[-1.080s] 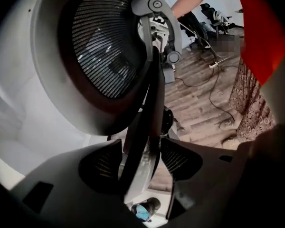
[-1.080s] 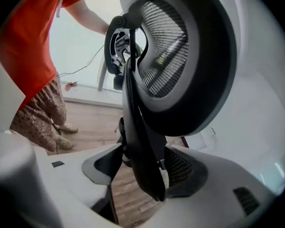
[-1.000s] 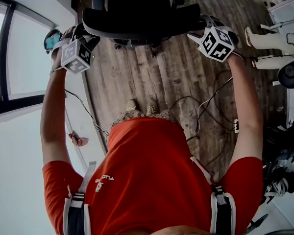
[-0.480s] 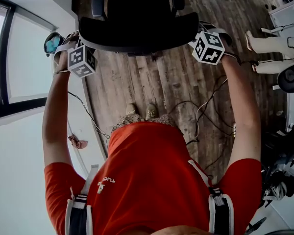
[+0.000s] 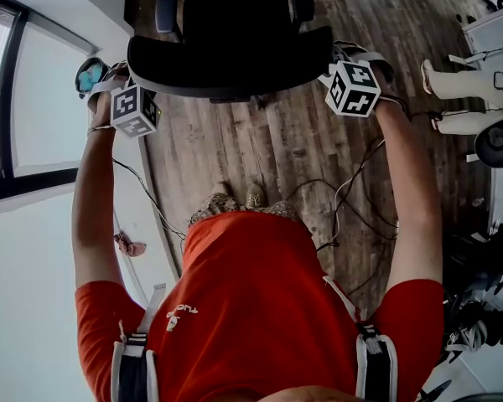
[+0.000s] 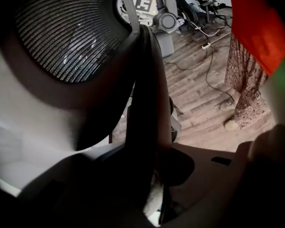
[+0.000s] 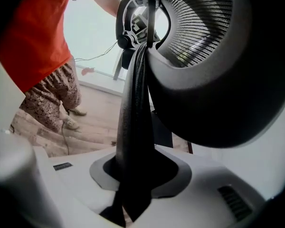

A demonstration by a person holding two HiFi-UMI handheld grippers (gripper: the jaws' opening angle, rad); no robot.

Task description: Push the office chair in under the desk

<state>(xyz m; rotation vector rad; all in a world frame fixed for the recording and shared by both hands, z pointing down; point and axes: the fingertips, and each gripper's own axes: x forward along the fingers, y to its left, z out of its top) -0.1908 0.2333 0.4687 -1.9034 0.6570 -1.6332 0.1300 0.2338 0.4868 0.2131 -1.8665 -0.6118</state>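
— Office chair (image 5: 235,48): placed where?
— Stands out on the wood floor (image 5: 293,132), straight ahead of the person's feet (image 5: 239,198). Faces away, with backrest nearest, seat and both armrests beyond.
— State of the left gripper (image 6: 154,189)?
— Sits at the backrest's left end. Closing at this moment, roughly half apart, onto the dark rim. Presses on that rim from both sides, though deep in shadow there. Carries its left marker cube (image 5: 134,110) just below that corner in the head view.
— And the right gripper (image 7: 128,194)?
— Much the same at the right end. Closing too, about half apart, with the black rim clamped between the pale fingers (image 7: 190,189). Looks up at the mesh panel bulging overhead. Shows its right marker cube (image 5: 354,88) just beside the backrest's corner.
— Anything else down there?
— Cables (image 5: 352,191) looping across the boards near the feet, well apart from the chair's base. Window (image 5: 0,82) off to the left.
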